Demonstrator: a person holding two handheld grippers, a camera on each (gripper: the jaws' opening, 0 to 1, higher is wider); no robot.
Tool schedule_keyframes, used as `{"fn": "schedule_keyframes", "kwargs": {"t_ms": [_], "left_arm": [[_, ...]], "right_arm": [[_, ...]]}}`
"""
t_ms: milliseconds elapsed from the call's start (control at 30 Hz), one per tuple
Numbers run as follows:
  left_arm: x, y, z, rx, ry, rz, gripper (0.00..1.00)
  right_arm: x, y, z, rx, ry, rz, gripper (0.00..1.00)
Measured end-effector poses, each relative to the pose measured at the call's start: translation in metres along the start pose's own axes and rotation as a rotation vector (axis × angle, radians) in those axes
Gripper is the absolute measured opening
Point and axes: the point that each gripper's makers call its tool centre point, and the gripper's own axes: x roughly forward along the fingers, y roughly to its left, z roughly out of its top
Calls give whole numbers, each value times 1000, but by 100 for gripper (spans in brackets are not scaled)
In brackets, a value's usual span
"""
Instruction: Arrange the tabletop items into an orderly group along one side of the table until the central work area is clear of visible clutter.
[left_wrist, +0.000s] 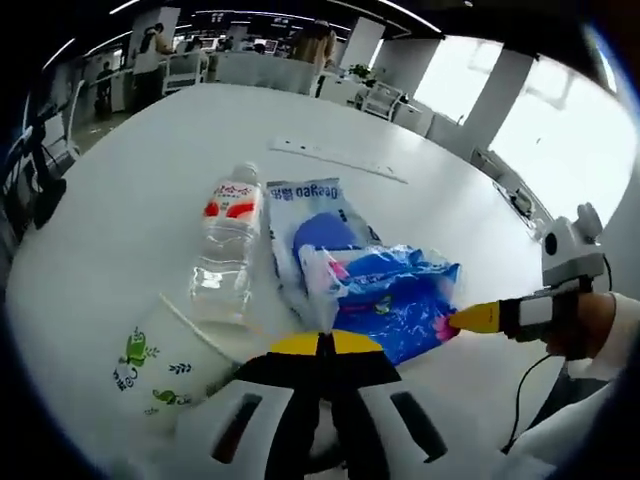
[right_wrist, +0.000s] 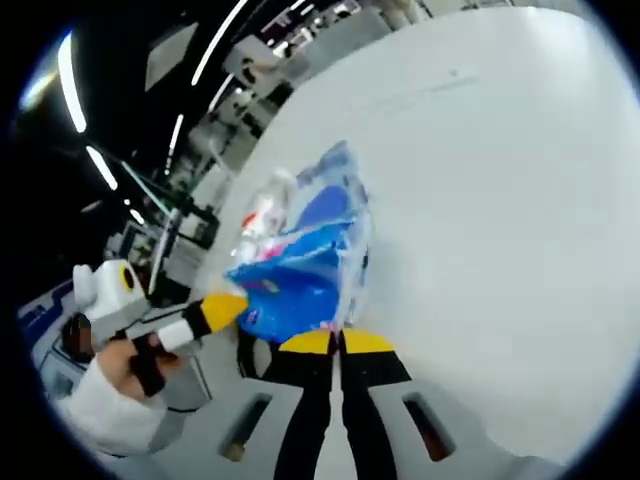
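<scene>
Left gripper view: left gripper (left_wrist: 322, 343) closed, empty; paper cup (left_wrist: 172, 368) beside clear bottle (left_wrist: 229, 243), contents unclear.

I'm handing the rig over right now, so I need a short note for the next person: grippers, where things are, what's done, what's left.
Left gripper: jaws shut, tips at the near edge of the blue packs, not clearly holding anything.
Right gripper: jaws shut at the edge of the crumpled blue pack; whether it pinches the pack is unclear.
Things: water bottle lying flat, paper cup on its side beside it, flat blue pack with the crumpled one partly on top. A thin strip lies farther off on the table.
Done: items sit close together.
Left: line them up along one side; fetch the strip.
</scene>
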Motion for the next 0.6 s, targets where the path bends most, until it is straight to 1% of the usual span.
{"fn": "schedule_keyframes", "kwargs": {"t_ms": [67, 133, 200, 233, 333, 467, 533, 600], "left_arm": [[-3, -8, 3, -2, -22, -11, 0], [-5, -14, 8, -7, -49, -22, 0], [-7, -21, 12, -15, -71, -35, 0], [-10, -28, 16, -18, -86, -48, 0], [-15, -40, 25, -2, -114, -68, 0], [-23, -60, 36, 36, -156, -110, 0], [-25, -66, 38, 44, -156, -124, 0], [-29, -76, 40, 66, -167, -153, 0]], "right_arm": [[-6, 1, 4, -10, -14, 11, 0], [-14, 2, 9, -61, -33, 22, 0], [-22, 3, 12, -90, -55, 20, 0], [-28, 3, 14, -103, -71, 20, 0], [-40, 3, 16, -113, -92, 20, 0], [-56, 1, 21, -134, -127, 12, 0], [-64, 0, 22, -132, -145, 14, 0], [-74, -1, 23, -126, -163, 16, 0]]}}
